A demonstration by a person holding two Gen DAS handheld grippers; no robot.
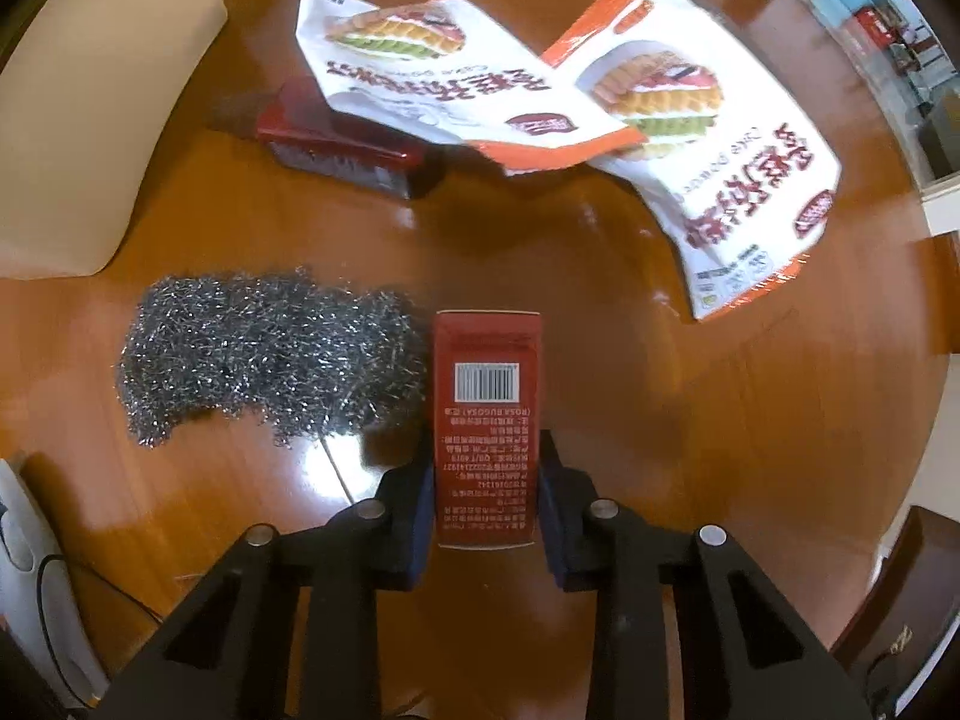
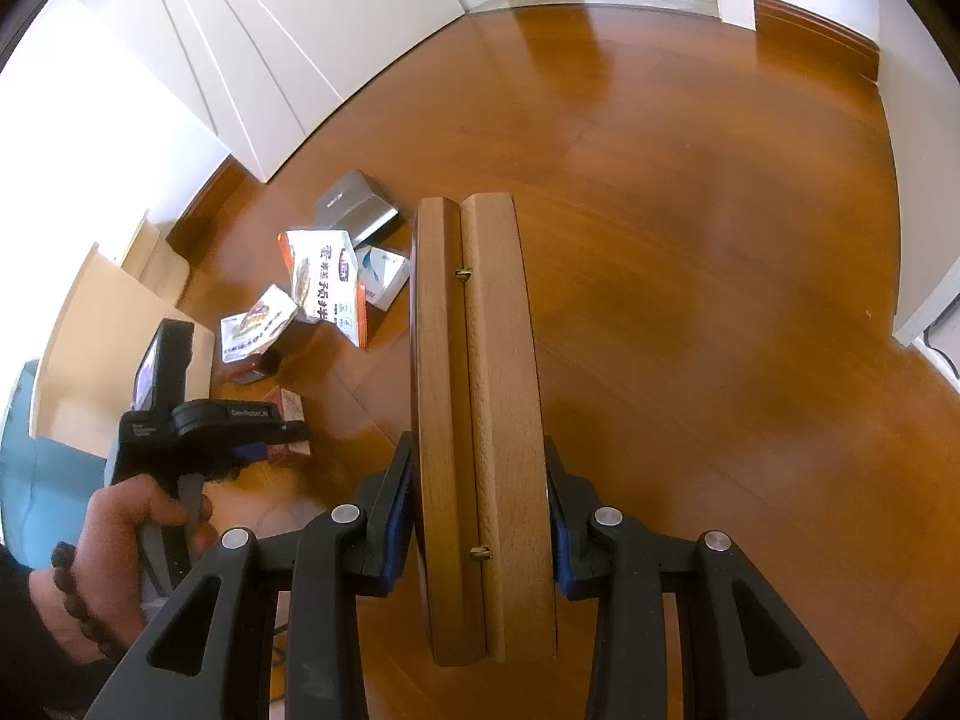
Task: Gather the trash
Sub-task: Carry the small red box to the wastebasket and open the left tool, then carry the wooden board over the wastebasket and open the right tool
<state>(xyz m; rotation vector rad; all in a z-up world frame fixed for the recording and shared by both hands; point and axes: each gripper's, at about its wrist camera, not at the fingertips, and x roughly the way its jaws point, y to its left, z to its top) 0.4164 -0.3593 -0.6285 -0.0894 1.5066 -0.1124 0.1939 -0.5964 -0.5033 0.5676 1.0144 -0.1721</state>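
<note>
Red carton [image 1: 487,429] sits clamped between the left gripper [image 1: 487,480] jaws, closed to the carton's width, above the wooden floor [image 1: 600,360]. Steel wool [image 1: 264,354] lies at 9 o'clock, two snack bags [image 1: 456,78] at 12. The right gripper [image 2: 480,510] jaws pinch a wooden box [image 2: 480,420] edgewise.

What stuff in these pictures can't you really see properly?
- Left wrist view: the dark red rectangular box is partly covered by the white-and-orange snack bag.
- Left wrist view: the small print on the red carton held in the left gripper is too small to read.
- Right wrist view: the hinged wooden box in the right gripper hides the floor behind it; its inside is not visible.
</note>
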